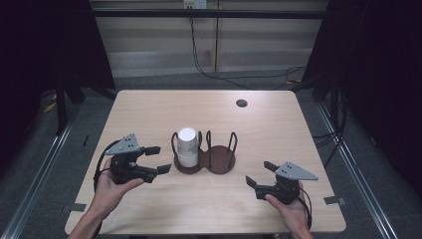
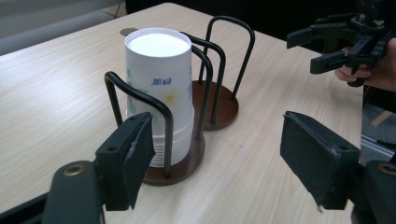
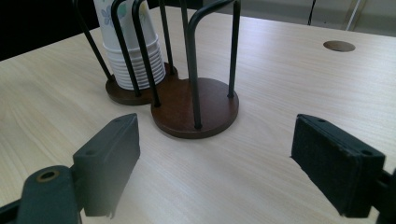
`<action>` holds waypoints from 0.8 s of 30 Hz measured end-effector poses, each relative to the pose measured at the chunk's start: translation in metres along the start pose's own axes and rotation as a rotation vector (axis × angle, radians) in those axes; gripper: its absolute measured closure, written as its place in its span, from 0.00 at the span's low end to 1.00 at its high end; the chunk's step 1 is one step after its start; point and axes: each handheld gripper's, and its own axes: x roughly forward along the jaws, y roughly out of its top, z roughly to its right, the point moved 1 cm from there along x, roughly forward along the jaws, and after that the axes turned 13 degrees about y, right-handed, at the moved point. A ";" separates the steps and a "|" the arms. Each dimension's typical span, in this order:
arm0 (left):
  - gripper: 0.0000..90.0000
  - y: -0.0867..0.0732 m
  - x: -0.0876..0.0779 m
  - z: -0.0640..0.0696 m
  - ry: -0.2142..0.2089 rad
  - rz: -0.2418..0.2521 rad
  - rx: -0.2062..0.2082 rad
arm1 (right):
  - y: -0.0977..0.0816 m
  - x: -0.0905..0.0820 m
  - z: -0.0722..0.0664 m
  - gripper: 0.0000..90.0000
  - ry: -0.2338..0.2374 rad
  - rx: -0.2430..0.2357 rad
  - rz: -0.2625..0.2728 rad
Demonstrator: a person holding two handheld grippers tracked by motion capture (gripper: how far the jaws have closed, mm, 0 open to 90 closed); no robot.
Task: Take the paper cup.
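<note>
A stack of upside-down white paper cups (image 1: 187,147) (image 2: 159,84) (image 3: 135,56) with a flower print stands in the left bay of a two-bay cup holder (image 1: 221,160) (image 2: 219,109) (image 3: 196,109), which has brown round bases and black wire hoops. The right bay holds nothing. My left gripper (image 1: 160,159) (image 2: 217,163) hovers just left of the holder, open, its jaws aimed at the cup stack with nothing between them. My right gripper (image 1: 259,173) (image 3: 215,163) (image 2: 306,49) sits near the table's front right, open, pointing toward the holder's empty bay.
The holder stands mid-table on a light wooden table (image 1: 149,109). A round cable hole (image 1: 241,103) (image 3: 339,45) lies at the back right. Black cables (image 1: 234,79) run across the floor behind the table, and dark curtains flank both sides.
</note>
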 end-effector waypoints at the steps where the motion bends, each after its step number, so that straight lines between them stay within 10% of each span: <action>1: 0.28 0.002 0.001 0.000 -0.004 -0.004 -0.005 | 0.000 0.000 0.000 0.17 0.003 -0.001 -0.003; 9: 0.32 0.019 0.009 -0.005 0.063 -0.051 0.057 | 0.000 0.001 -0.001 0.16 0.014 -0.011 -0.006; 24: 0.27 0.058 0.030 -0.004 0.049 -0.161 0.139 | 0.000 0.001 0.000 0.16 0.013 -0.012 -0.007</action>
